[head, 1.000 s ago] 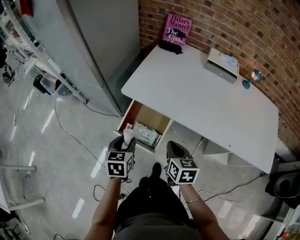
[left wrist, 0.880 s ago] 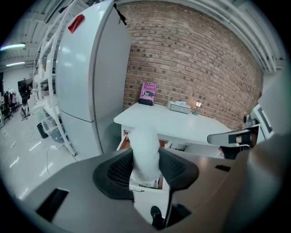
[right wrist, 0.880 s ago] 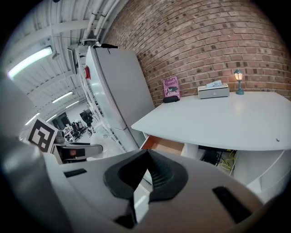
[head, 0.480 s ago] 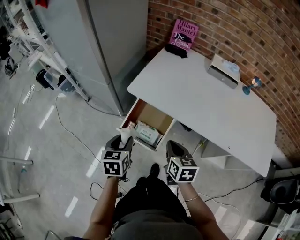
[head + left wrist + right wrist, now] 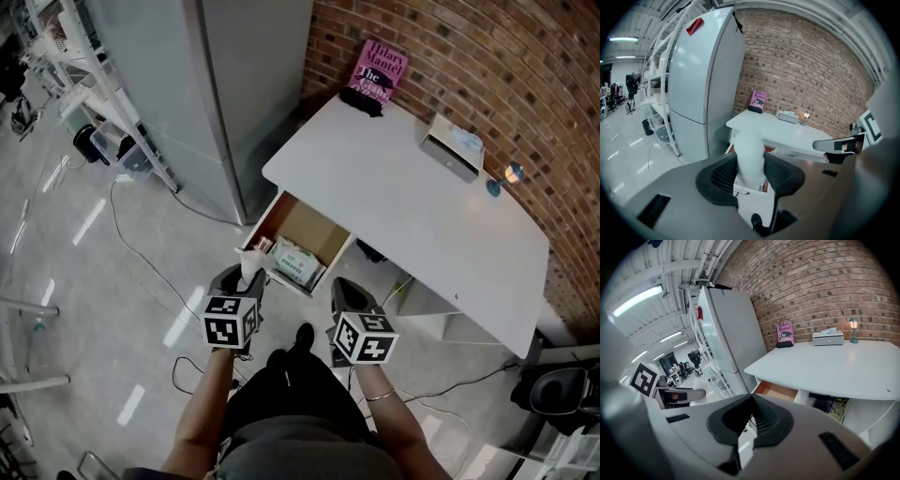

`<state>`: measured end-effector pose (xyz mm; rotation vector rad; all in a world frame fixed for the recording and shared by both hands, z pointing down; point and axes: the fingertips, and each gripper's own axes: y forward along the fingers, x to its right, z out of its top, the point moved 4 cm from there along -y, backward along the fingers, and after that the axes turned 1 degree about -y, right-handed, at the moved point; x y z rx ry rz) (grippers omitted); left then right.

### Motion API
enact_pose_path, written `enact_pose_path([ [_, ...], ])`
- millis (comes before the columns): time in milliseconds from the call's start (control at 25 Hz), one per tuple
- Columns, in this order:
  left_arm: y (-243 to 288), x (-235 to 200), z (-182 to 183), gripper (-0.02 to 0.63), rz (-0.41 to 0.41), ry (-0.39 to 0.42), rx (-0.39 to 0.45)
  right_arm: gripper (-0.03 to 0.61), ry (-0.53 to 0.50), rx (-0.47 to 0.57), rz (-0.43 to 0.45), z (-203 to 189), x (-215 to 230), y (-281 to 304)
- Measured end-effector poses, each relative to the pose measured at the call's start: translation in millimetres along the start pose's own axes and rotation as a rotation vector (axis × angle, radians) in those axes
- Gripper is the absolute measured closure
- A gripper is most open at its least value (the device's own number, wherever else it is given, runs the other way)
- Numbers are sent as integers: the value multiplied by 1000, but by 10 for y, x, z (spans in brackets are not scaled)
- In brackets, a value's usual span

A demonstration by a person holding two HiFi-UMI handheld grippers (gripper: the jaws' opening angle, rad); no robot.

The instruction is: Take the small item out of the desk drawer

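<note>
Leftmost, my left gripper grips the small white item between its jaws, outside and just in front of the open drawer under the desk's near left corner. A green-and-white packet lies in the drawer. My right gripper is closed and empty. Along the desk's back edge stand a pink book, a grey box and a small lamp.

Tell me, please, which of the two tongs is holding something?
The left tongs, clamped on a small white item; the right tongs are shut and empty.
</note>
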<state>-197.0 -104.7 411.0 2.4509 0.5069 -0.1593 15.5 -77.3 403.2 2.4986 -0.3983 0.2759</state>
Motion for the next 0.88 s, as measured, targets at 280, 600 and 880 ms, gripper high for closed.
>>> enact_pose_path([
  [280,-31,-23,18,433,-8,8,8,578,-21,-4,-10,-27,-35,-14],
  [600,-31,-18,2,433,-12,8,4,578,-29,-9,-5,-37,-63,-7],
  [880,1,-13,23,433,-5,4,2,578,-31,-14,-3,-20,-28,7],
])
